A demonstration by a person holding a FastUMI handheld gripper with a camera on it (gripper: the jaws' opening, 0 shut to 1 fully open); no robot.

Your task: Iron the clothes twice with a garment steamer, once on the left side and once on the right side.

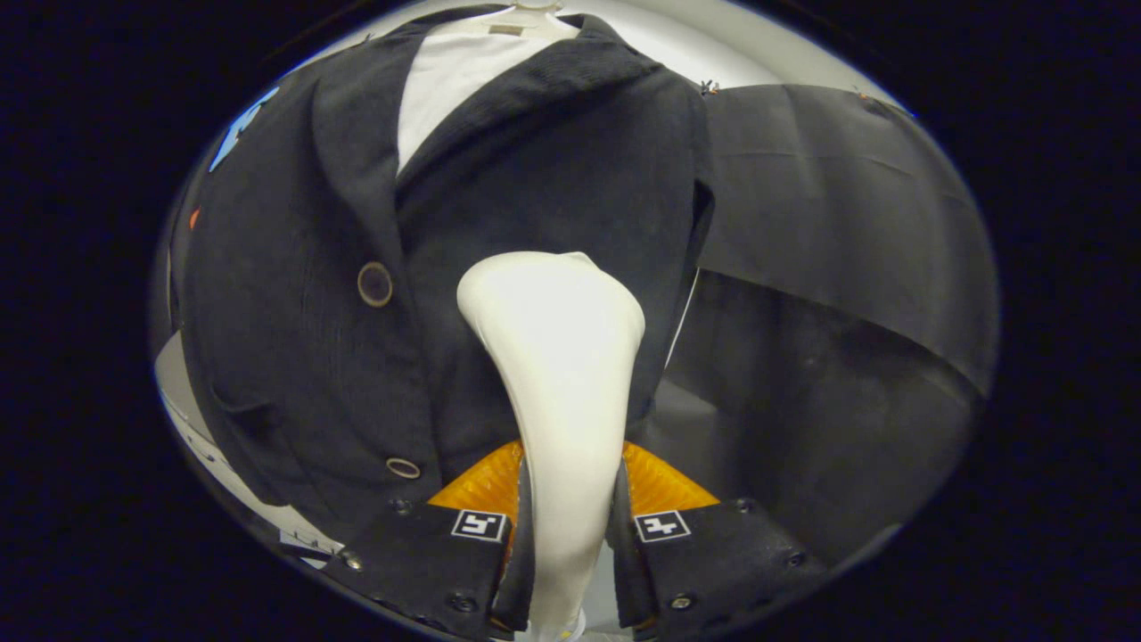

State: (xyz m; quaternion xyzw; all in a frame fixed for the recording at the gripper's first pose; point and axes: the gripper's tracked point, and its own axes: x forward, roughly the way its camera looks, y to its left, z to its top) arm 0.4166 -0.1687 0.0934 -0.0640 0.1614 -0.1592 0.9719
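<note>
Both fingers of my tool [570, 513] were clamped on the garment steamer [557, 357], its head against the jacket [535, 178]'s right panel; I judged slow, even strokes best.

My gripper [570, 499] was closed on the garment steamer [557, 357], both fingers pressing its handle. The steamer looked like smooth plastic with a soft gloss, and the light was reflected on its head. The jacket [535, 196] just beyond it was a matt cloth with a fine ribbed, slightly rough weave. Its buttons [375, 284] looked smooth, with a shiny rim. The shirt [446, 80] under the jacket was a plain smooth cloth.
</note>
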